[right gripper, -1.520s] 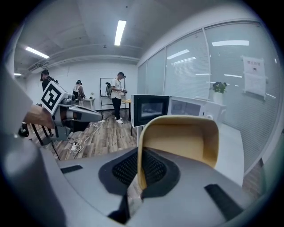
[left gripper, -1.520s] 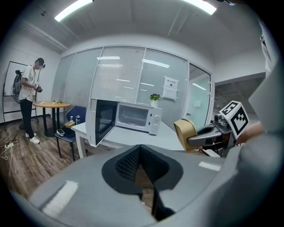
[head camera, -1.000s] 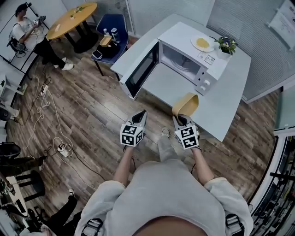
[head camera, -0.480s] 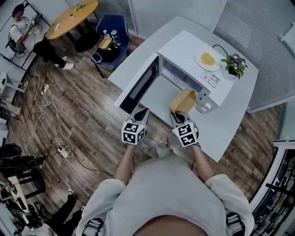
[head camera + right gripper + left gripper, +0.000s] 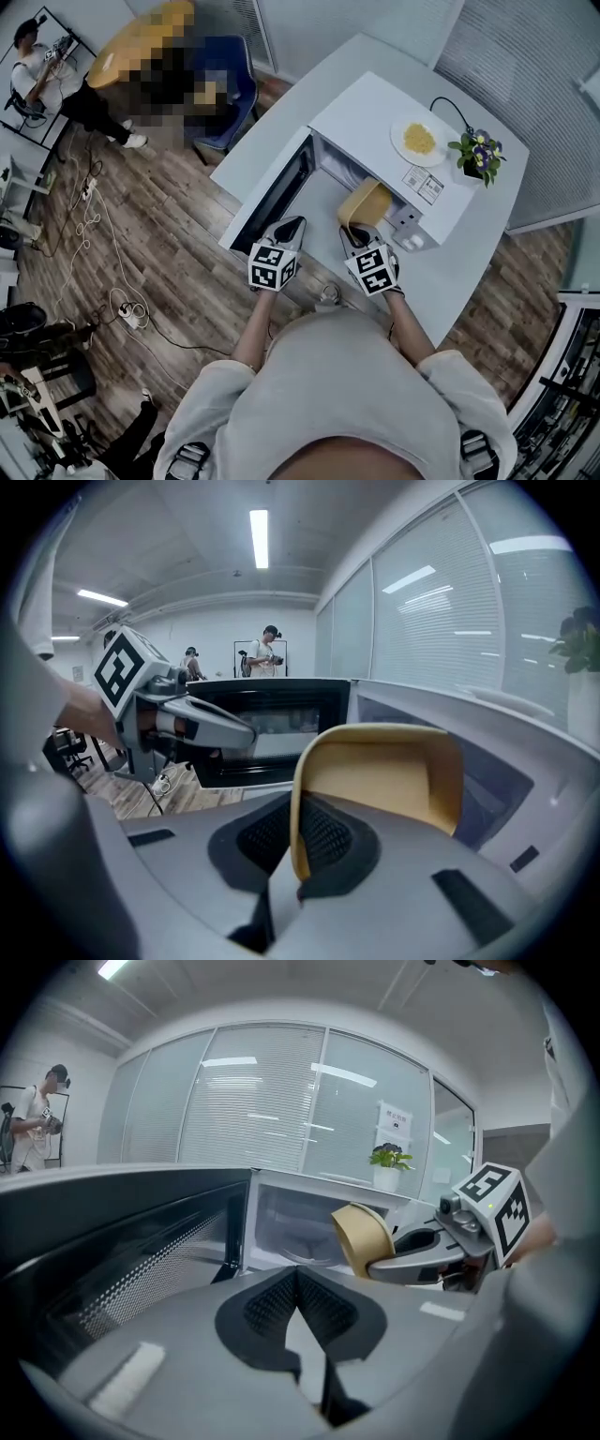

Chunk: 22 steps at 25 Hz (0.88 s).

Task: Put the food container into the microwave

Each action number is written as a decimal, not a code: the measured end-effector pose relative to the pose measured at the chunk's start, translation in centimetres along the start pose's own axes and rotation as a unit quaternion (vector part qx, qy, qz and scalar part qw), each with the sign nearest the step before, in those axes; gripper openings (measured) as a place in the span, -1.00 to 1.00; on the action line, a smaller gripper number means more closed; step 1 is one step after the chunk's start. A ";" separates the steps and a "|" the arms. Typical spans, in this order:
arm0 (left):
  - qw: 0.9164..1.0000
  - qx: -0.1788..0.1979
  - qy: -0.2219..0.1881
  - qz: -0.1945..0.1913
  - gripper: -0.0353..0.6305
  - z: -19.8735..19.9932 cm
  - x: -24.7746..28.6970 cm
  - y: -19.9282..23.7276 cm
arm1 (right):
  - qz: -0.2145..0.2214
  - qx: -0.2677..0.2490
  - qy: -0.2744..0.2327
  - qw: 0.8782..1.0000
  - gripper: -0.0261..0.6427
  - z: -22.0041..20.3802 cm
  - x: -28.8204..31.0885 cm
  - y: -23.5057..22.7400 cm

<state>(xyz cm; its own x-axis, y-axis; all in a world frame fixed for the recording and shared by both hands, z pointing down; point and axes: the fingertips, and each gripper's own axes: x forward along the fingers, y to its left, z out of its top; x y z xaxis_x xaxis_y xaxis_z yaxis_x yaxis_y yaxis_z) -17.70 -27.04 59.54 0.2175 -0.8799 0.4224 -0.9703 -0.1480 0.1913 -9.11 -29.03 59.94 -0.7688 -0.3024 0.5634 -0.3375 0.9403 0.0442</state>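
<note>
The white microwave (image 5: 370,108) stands on a white table (image 5: 469,253), its door (image 5: 277,192) swung open to the left. My right gripper (image 5: 356,234) is shut on the near rim of a tan food container (image 5: 364,204), which hangs tilted at the mouth of the cavity. In the right gripper view the container (image 5: 375,771) stands up from the jaws of my right gripper (image 5: 295,803), with the cavity behind it. My left gripper (image 5: 289,228) is beside the open door, shut on nothing; its view shows its closed tips (image 5: 296,1279), the cavity (image 5: 291,1227) and the container (image 5: 361,1237).
A plate of yellow food (image 5: 418,139) lies on top of the microwave, and a small potted plant (image 5: 480,150) stands beside it. Cables (image 5: 122,300) trail over the wood floor at left. A person (image 5: 37,66) stands far left by a round table.
Both grippers have moved forward toward the microwave. The container has gone from over the table's front edge to the cavity opening. Both grippers stay shut.
</note>
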 end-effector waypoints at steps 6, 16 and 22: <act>1.000 0.006 0.004 -0.021 -0.86 1.1 2.7 -0.2 | 0.003 -0.002 0.004 1.000 -0.88 0.3 1.3 -1.8; 0.998 0.013 0.018 -0.059 -0.86 1.8 5.3 -0.2 | -0.010 0.003 0.021 1.000 -0.88 -0.1 2.0 -3.2; 0.995 0.031 0.023 -0.096 -0.86 2.6 6.9 -0.7 | -0.035 0.011 0.034 0.999 -0.88 -0.4 2.2 -4.0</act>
<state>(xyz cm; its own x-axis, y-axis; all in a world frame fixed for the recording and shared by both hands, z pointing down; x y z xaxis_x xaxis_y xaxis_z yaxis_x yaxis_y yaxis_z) -15.82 -34.24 60.01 0.4027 -0.8111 0.4242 -0.9148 -0.3400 0.2182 -9.23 -33.44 61.31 -0.7040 -0.3554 0.6149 -0.4018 0.9132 0.0677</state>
